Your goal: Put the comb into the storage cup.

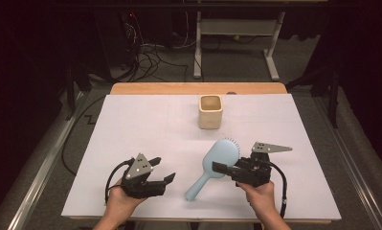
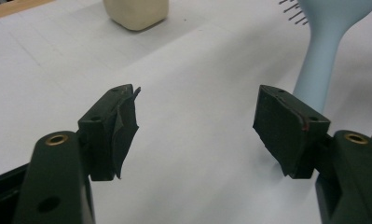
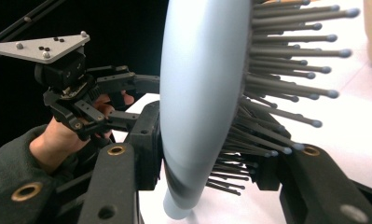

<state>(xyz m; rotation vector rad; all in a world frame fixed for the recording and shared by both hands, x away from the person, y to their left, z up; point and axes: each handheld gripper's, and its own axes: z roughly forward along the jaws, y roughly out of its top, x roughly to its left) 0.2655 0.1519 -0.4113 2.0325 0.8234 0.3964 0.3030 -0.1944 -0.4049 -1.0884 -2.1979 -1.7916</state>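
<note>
A light blue hairbrush point(image 1: 220, 154) is held just above the white table top at the front right, handle pointing toward the front edge. My right gripper point(image 1: 219, 167) is shut on the brush head. In the right gripper view one pad presses the smooth back and the other sits among the bristles of the hairbrush point(image 3: 202, 84). My left gripper point(image 1: 164, 168) stands open at the front left with nothing between its jaws. In the left gripper view the left gripper point(image 2: 195, 126) frames bare table, and the hairbrush handle point(image 2: 321, 60) lies beyond its right jaw.
A cream square cup point(image 1: 210, 111) stands upright at the middle back of the white sheet point(image 1: 145, 124), also seen as the cup point(image 2: 136, 11) far ahead. A wooden edge point(image 1: 198, 88) borders the back. Cables and desk legs lie on the floor behind.
</note>
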